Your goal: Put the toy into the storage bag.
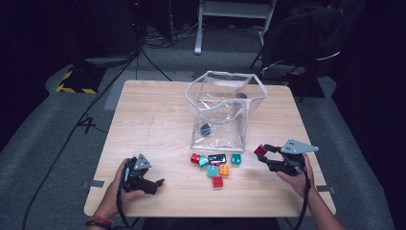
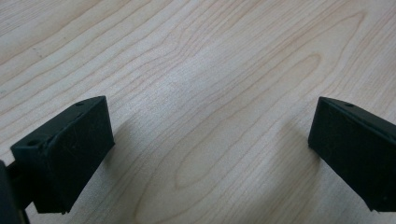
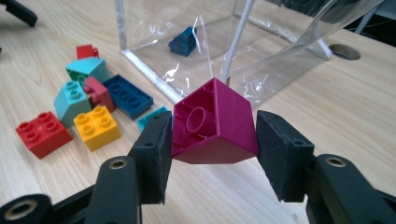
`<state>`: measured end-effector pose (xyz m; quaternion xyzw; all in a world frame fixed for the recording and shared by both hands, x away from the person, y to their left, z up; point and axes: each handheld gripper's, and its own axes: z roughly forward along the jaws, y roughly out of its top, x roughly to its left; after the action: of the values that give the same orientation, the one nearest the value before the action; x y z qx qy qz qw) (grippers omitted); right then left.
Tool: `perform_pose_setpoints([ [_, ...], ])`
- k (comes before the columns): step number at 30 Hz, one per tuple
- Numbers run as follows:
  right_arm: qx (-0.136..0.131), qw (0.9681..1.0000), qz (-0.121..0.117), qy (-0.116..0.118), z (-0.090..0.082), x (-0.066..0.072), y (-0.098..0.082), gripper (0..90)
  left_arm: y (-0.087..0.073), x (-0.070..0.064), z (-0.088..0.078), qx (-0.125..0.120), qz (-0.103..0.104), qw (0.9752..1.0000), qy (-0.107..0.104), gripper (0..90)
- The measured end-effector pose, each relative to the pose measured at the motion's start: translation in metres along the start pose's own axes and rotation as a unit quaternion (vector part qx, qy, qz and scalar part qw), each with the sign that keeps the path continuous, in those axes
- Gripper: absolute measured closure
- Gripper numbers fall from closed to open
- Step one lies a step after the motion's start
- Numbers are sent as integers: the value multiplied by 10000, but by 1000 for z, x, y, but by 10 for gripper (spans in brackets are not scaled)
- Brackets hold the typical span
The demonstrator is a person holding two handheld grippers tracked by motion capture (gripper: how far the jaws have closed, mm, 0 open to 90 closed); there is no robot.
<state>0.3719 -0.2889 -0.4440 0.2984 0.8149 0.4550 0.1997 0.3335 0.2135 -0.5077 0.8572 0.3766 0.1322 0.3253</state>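
Bricks: one magenta (image 3: 215,123) gripped, one in bag (image 3: 280,51).

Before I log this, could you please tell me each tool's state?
Left tool: open, holding nothing.
Right tool: closed on the magenta brick.

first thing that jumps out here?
The magenta brick pinched between the right gripper fingers, raised off the table at its right side. Then the clear bag standing mid-table with one dark brick inside, and the colourful brick cluster before it.
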Motion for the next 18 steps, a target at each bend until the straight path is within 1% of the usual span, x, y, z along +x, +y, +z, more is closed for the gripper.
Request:
perform_pose_setpoints([
  [5, -54, 10000, 11, -70, -6, -9, 9, 478, 0, 0, 0, -2, 0, 10000, 4, 3],
  [8, -89, 9998, 39, -146, -10, -15, 19, 478, 0, 0, 0, -9, 5, 10000, 8, 4],
  [11, -155, 9995, 76, -246, -14, -20, 29, 478, 0, -1, 0, 0, -49, 10000, 17, 4],
  [18, -216, 9988, 50, -428, -20, -25, 50, 478, 0, -1, 0, 0, -48, 10000, 18, 4],
])
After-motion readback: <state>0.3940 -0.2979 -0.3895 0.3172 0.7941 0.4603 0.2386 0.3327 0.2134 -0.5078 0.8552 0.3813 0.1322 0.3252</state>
